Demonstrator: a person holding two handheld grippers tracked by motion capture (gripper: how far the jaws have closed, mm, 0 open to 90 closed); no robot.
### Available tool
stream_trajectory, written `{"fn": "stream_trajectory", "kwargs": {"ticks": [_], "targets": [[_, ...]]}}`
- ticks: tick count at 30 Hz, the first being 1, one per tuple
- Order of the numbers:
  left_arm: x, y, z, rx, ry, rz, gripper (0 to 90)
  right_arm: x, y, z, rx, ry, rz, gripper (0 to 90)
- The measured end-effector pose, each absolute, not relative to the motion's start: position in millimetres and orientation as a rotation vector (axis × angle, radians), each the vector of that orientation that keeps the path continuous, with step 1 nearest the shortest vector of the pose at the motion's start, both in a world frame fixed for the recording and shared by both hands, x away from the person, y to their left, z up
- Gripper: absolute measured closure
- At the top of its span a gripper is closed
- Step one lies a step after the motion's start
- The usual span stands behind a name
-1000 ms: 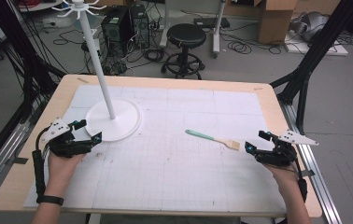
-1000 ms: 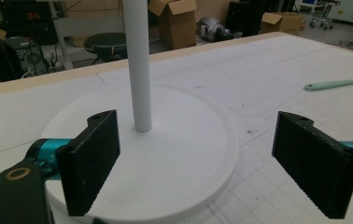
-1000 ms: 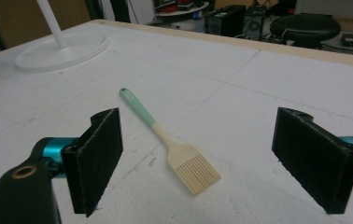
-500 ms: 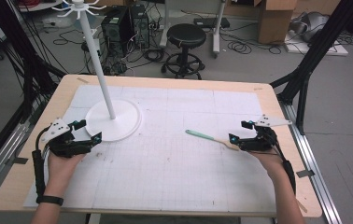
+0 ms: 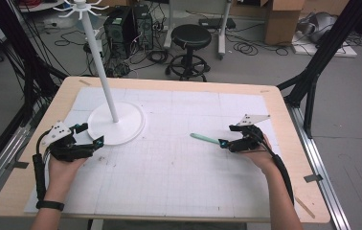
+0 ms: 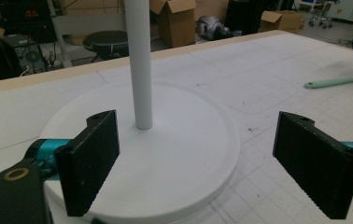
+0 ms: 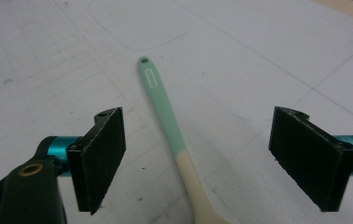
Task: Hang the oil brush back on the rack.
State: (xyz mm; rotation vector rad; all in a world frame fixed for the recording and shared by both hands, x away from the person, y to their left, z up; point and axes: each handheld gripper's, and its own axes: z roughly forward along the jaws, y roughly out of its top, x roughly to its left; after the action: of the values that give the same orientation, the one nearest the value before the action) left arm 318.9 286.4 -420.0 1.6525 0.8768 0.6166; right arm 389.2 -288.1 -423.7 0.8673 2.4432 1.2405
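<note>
White stand (image 5: 116,125) left of spatula (image 5: 204,139)

Your right gripper (image 5: 227,143) covers the spatula's (image 7: 165,112) cream end in the high view; the right gripper view's bottom edge crops it.
</note>
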Motion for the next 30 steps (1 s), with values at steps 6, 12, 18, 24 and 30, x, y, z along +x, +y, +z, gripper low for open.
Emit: {"fn": "stream_trajectory", "kwargs": {"ticks": [6,12,18,24,30], "targets": [[318.8,287.6,-419.7,1.649,0.879,0.616,15.3,395.6,-283.3,-433.0,0.847,2.5,1.188,37.4],[319.1,286.9,-420.2,1.65,0.879,0.614,15.3,397.7,-284.4,-435.9,0.827,2.519,1.15,48.8],[319.0,287.6,-420.0,1.654,0.879,0.615,15.3,398.2,-280.6,-440.3,0.814,2.559,1.108,58.2],[318.8,287.5,-420.1,1.655,0.88,0.615,15.3,398.9,-279.3,-442.2,0.789,2.581,1.084,66.6],[318.6,286.8,-420.1,1.659,0.878,0.613,15.3,399.3,-280.5,-443.1,0.835,2.592,1.102,70.9]]}}
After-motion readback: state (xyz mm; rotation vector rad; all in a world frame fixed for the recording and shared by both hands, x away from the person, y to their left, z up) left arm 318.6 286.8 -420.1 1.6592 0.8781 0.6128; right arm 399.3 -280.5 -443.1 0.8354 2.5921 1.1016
